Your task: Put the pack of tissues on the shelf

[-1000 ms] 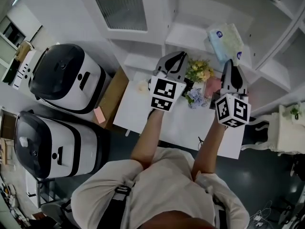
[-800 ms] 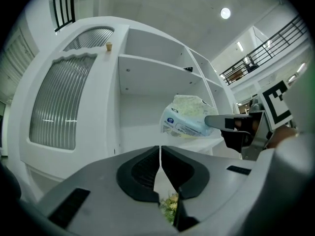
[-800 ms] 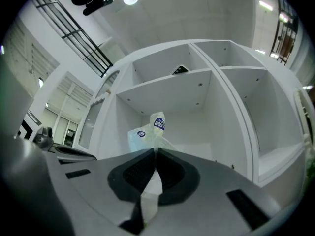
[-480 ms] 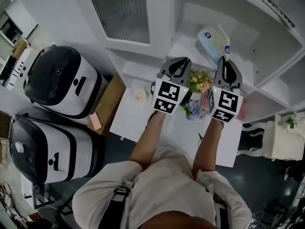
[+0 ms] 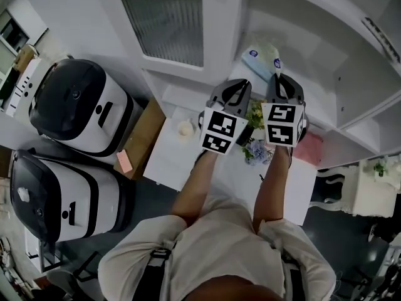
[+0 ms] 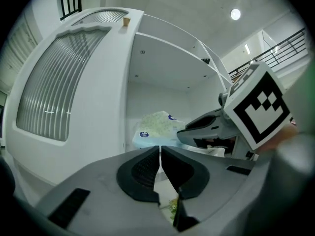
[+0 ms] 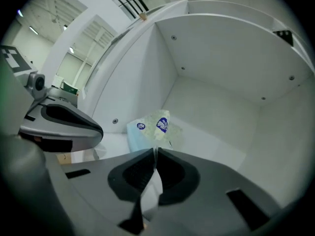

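Inside the open bay of the white shelf (image 5: 307, 49), the pack of tissues (image 5: 260, 56) is hanging low, so the placing step is probably finishing. The right gripper (image 5: 279, 80) is pinching its wrapper edge and should next settle it and release. The left gripper (image 5: 233, 88) is idling beside it, clenched and empty.

one tissue pack (image 5: 260, 58), two claws (image 5: 233, 84) (image 5: 280, 76), two black-and-white machines (image 5: 69, 105) (image 5: 56, 193), one table (image 5: 169, 157)
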### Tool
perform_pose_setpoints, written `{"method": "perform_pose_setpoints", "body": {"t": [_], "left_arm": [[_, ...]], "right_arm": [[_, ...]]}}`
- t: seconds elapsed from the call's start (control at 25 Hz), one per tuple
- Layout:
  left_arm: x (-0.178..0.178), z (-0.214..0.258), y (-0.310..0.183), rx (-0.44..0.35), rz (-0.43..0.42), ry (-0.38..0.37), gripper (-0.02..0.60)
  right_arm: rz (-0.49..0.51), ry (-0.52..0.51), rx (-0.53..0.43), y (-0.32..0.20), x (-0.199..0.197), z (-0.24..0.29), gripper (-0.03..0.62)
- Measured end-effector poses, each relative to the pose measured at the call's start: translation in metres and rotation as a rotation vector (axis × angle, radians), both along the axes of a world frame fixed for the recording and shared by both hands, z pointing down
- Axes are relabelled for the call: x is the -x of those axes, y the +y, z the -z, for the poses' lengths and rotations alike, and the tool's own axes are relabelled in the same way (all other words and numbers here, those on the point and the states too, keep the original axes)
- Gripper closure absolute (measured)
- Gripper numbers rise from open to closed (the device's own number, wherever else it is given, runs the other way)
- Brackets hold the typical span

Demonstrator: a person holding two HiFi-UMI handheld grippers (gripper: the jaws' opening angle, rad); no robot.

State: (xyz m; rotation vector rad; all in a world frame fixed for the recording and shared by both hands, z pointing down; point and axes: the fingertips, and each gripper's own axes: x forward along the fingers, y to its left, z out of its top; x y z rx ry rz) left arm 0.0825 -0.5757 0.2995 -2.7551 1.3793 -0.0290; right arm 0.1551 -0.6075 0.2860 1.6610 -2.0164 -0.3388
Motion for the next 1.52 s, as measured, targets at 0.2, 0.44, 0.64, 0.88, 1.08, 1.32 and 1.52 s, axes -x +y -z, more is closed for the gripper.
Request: {"method": "perform_pose_setpoints", "body": {"t": [0.2,0.44,0.64,0.88,1.08,1.32,1.52], "left_arm": [[0.010,0.001,-0.003,-0.012,0.028,0.016,0.569],[0.017,0.003,0.001,-0.017,0.036,0.016,0.569],[0.015,0.006,0.013,-0.025,0.027,0.007,0.569],[0.012,0.008,0.033,-0.026,0.020,0.009,0.569],[0.008,0.010,0.052,-0.029,0.027,0.001,0.569],[0.008,0.011,0.073,-0.020,0.056,-0.004,0.569],[0.004,0.013,0.088,-0.023,0.089,-0.017,0.569]], "right_arm": [[0.000,0.017,0.017,-0.009,0.007,-0.003,0.525],[0.030,-0.043,0.028,-0.006,0.014,-0.001,0.516],[0.046,-0.102,0.020,0.006,0.014,0.000,0.418],[0.081,-0.222,0.000,0.033,0.010,0.007,0.379],[0.108,-0.324,-0.010,0.060,0.000,0.009,0.379],[0.123,-0.413,-0.039,0.090,-0.014,0.013,0.379],[0.131,-0.464,-0.043,0.110,-0.023,0.008,0.379]]}}
